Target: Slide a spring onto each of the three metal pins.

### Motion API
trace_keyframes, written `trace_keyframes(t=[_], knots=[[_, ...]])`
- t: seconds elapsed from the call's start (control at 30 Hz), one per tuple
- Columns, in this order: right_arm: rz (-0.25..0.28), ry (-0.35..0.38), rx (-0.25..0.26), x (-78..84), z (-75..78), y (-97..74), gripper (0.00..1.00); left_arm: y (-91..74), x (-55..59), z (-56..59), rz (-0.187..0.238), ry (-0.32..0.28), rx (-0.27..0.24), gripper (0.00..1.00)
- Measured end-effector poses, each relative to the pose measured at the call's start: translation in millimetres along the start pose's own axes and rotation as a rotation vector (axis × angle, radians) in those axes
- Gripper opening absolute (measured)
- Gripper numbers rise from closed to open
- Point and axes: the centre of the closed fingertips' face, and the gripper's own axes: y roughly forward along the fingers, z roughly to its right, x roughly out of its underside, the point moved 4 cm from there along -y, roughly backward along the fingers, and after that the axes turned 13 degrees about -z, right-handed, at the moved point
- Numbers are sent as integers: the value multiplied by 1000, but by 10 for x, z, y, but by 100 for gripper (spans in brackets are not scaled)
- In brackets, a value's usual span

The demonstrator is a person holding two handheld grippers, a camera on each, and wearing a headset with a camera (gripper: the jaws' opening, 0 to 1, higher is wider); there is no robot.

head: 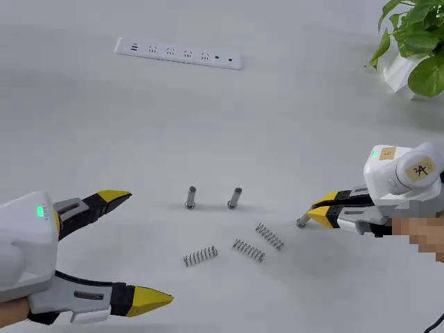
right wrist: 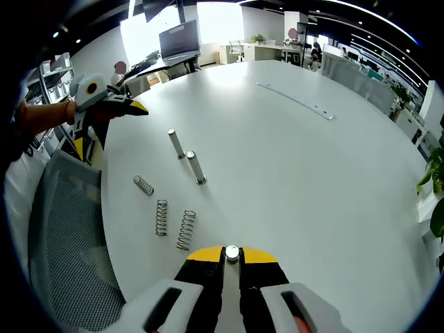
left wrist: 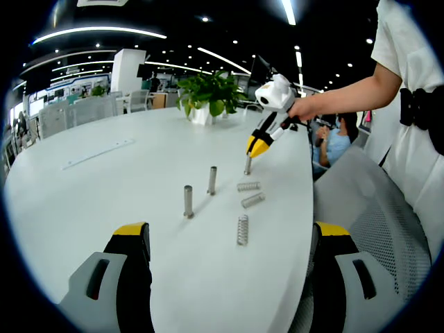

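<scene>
right gripper (head: 318,210) clamped on third pin (head: 303,221), just right of three springs (head: 248,250). left gripper (head: 149,248) wide open, empty. judgement: hold pin steady, pinch near spring (head: 200,255) mid-coil, align axes.

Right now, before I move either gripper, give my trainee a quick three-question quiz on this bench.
1. Count: how many springs lie loose on the table?
2. True or false: one of the two upright pins already carries a spring.
3. Pick one: the right gripper is shut on A) a spring, B) a pin, C) nothing.

Key: 1) three; 2) false, both are bare; 3) B, the third pin sits between its closed jaws.
</scene>
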Motion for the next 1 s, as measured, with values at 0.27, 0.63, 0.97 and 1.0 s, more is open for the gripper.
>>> trace_keyframes(t=[0.27,0.63,0.97,1.0], knots=[[37,-14,14,-156,6,9,4,11,-5,-6,0,1,1,97],[62,-35,20,-328,3,97,4,3,5,-20,2,-6,-3,96],[64,-56,17,-405,1,176,4,8,1,-23,6,-9,-3,96],[63,-61,19,-411,-2,183,4,7,0,-24,7,-9,-4,96]])
